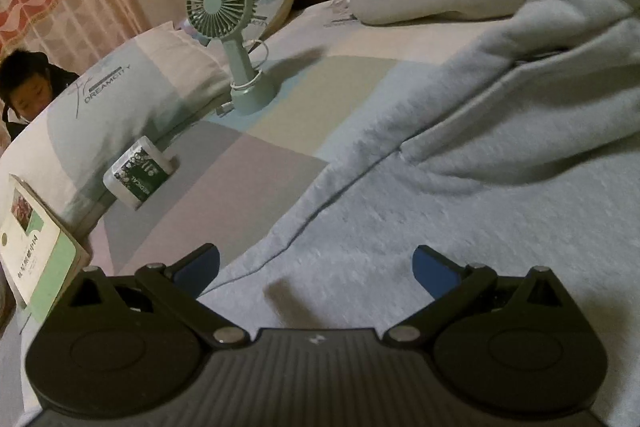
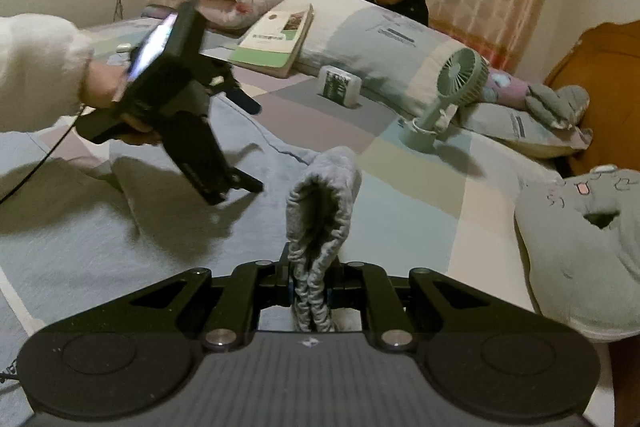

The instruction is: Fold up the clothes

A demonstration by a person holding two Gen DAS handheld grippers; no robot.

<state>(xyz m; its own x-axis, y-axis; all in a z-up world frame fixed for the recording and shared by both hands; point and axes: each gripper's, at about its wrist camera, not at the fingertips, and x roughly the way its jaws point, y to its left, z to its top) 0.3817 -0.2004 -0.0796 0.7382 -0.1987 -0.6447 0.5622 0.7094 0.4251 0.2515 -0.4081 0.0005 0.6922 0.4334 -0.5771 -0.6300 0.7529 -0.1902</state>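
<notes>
**Cuff pinched, left jaws spread**

We see the right gripper (image 2: 311, 285) angled downward, its jaws pinching the ribbed cuff (image 2: 320, 203) of the grey hoodie (image 1: 460, 187). Our left gripper (image 1: 316, 267) tilts over the garment, jaws spread, fabric beneath them.

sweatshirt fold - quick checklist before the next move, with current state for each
1. Right gripper shut on the ribbed cuff: ok.
2. Left gripper open with nothing between its fingers: ok.
3. Left gripper above the grey sweatshirt, not touching it: ok.
4. Sweatshirt lying flat: not ok, the sleeve is bunched in folds.
5. Fan standing upright off the garment: ok.
6. Cat pillow clear of the sweatshirt's edge: cannot tell.
</notes>
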